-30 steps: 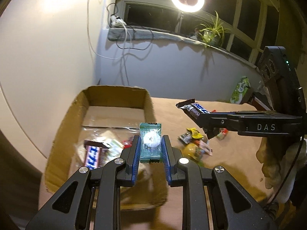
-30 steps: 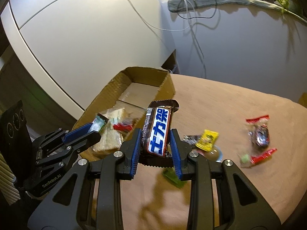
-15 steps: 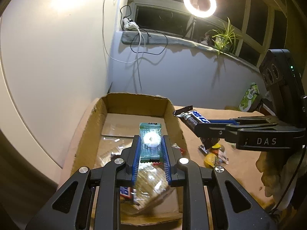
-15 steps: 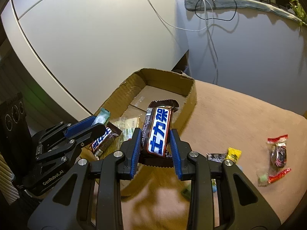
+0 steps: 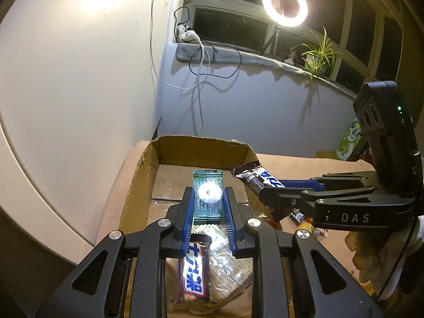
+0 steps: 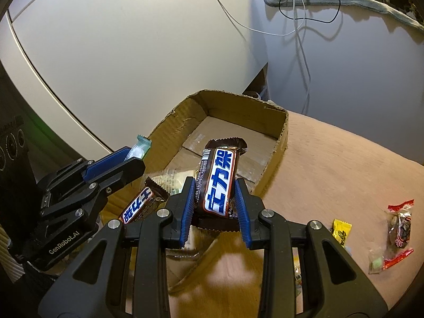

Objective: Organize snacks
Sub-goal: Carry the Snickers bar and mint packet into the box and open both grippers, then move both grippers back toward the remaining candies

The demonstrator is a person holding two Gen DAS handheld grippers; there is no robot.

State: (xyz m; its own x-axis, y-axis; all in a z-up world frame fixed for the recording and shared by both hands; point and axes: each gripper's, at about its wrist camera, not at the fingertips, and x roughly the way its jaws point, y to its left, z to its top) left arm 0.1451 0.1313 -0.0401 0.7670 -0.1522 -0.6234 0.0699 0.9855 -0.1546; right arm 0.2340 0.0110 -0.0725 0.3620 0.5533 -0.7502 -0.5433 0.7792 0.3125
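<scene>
- Holding two snacks over the cardboard box (image 5: 148, 169): left tool (image 5: 207, 212) is clamped on a green-wrapped candy (image 5: 207, 193), right tool (image 6: 216, 201) is clamped on a chocolate bar (image 6: 218, 182) with a brown wrapper and blue lettering.
- Both snacks are hanging above the box opening, neither one released; the chocolate bar is standing nearly upright between the blue pads, just inside the near right wall as the left wrist view shows it.
- Already lying in the box: a second chocolate bar (image 5: 194, 275) and a clear bag of biscuits (image 5: 228, 267) beneath it, at the near end. The far end of the box floor is bare cardboard.
- Remaining on the tan counter (image 6: 344, 164): a yellow candy (image 6: 341, 232), a red-ended wrapped sweet (image 6: 400, 228), a small green-and-red piece (image 6: 381, 261), plus a few more partly hidden behind the right tool.
- Judgement: sorting is under way, roughly mid-task; the two drops come next, then several more pickups.
- Green packet (image 5: 351, 139) at the counter's far edge is untouched.
</scene>
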